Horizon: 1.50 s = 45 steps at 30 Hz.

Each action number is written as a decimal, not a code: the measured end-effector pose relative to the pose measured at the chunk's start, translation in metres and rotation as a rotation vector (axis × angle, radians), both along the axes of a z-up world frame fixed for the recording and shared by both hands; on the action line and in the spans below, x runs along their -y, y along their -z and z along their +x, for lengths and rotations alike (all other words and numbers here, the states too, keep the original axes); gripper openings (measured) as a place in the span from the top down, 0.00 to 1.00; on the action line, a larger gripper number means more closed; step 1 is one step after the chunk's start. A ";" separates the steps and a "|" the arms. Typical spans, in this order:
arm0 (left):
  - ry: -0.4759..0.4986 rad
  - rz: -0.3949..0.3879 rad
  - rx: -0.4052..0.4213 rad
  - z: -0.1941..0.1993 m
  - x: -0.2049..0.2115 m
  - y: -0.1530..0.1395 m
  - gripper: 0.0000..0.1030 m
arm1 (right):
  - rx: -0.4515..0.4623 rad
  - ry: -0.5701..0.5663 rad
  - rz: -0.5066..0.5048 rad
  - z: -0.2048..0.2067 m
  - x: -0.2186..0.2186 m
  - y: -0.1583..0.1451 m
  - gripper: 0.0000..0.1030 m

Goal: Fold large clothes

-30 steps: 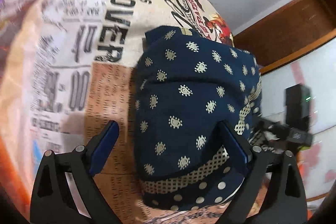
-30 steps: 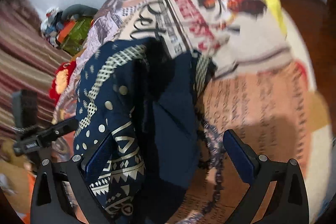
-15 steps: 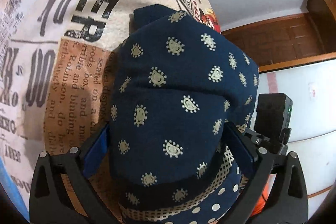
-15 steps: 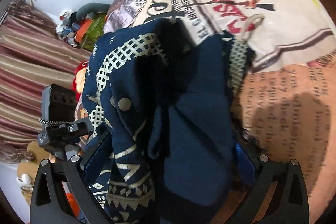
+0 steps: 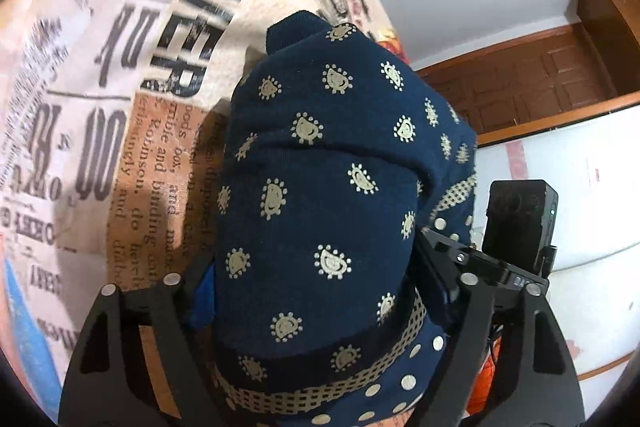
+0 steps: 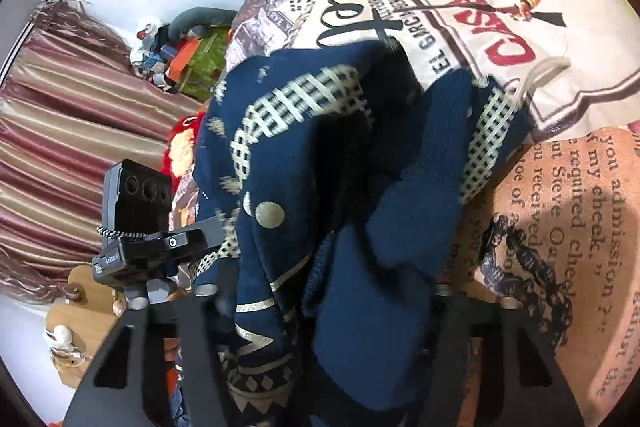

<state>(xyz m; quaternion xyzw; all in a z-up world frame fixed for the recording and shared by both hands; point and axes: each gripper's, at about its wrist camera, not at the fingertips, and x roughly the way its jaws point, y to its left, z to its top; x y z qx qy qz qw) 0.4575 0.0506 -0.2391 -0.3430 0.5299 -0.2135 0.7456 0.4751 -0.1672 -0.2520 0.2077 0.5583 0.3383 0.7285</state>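
Note:
A navy garment with cream paisley and lattice print lies bunched in a thick bundle on a newspaper-print bedspread. My left gripper straddles the bundle's near end. Its jaws are closing, and both pads press the cloth's sides. In the right wrist view the same garment bulges up between the fingers of my right gripper. Those jaws are closing too, squeezing the folds, and the cloth hides the pads. Each gripper's black camera box shows in the other's view.
The bedspread spreads out beyond and beside the bundle. A striped curtain hangs past the bed's edge, with a heap of toys and clutter by it. Brown wooden panelling and a white surface lie on the other side.
Both grippers came in closer over the bundle, then their jaws drew in from wide open until they pinched the cloth. The garment now bulges between the right fingers.

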 end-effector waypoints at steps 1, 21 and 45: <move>0.000 0.002 0.009 -0.002 -0.002 -0.005 0.23 | 0.012 -0.004 -0.001 -0.002 -0.001 -0.005 0.55; -0.113 0.083 0.268 -0.102 -0.111 -0.144 0.23 | 0.291 -0.126 0.026 -0.069 -0.097 -0.145 0.57; -0.238 0.067 0.015 -0.153 -0.220 -0.016 0.23 | 0.062 -0.274 -0.071 -0.080 -0.239 -0.027 0.57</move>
